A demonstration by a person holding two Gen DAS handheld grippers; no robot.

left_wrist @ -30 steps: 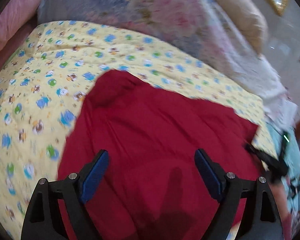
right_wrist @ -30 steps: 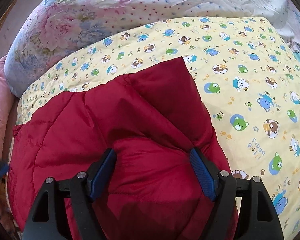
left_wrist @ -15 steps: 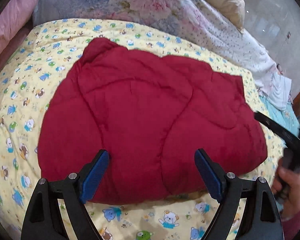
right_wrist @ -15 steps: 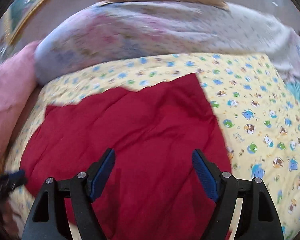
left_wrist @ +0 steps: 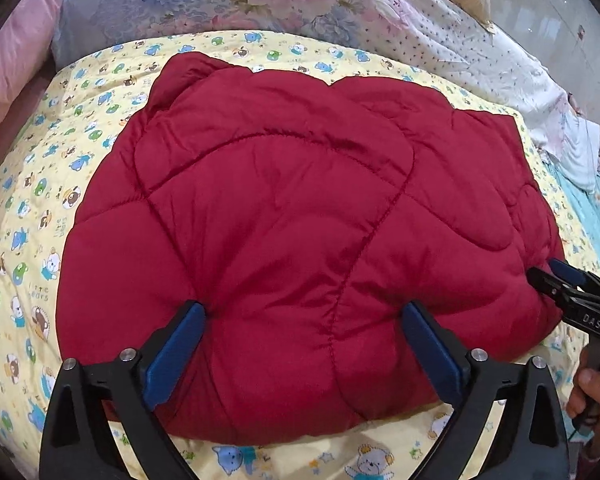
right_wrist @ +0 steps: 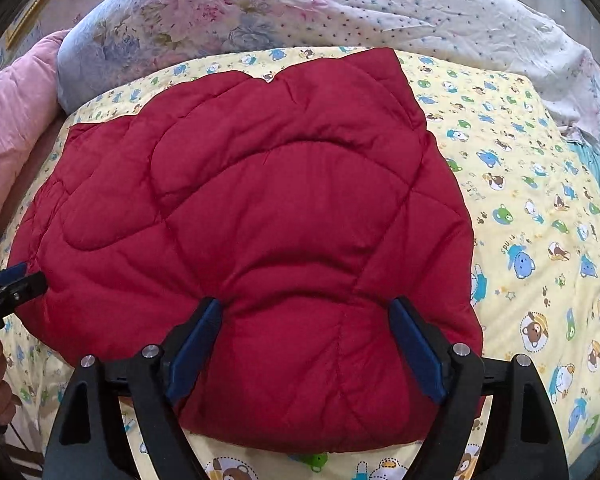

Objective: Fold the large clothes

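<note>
Left hand-held gripper (left_wrist: 302, 346): held wide, its blue-padded fingers (left_wrist: 176, 350) pressed down on the near edge of the red quilted garment, with padded fabric bulging between them; nothing is pinched.
Right hand-held gripper (right_wrist: 306, 338): likewise spread wide, both pads set against the near edge of the same garment, with a puffed section lying between the fingers.
Each gripper in the other's view: the right one is seen at the right margin of the left wrist view, at the garment's side, a hand (left_wrist: 592, 396) around its handle; the left one is seen at the left margin of the right wrist view, at the opposite side of the garment.
Red quilted garment (left_wrist: 300, 216): laid as a thick, roughly rectangular padded bundle on the bed, its stitched curved seams facing up, its near edge close to the near edge of the bed.
Yellow bear-print sheet (right_wrist: 540, 216): spread under the garment and visible around it.
Floral duvet (right_wrist: 228, 4): bunched along the far edge of the bed.
Pink bedding (right_wrist: 16, 104): piled at the far left.
</note>
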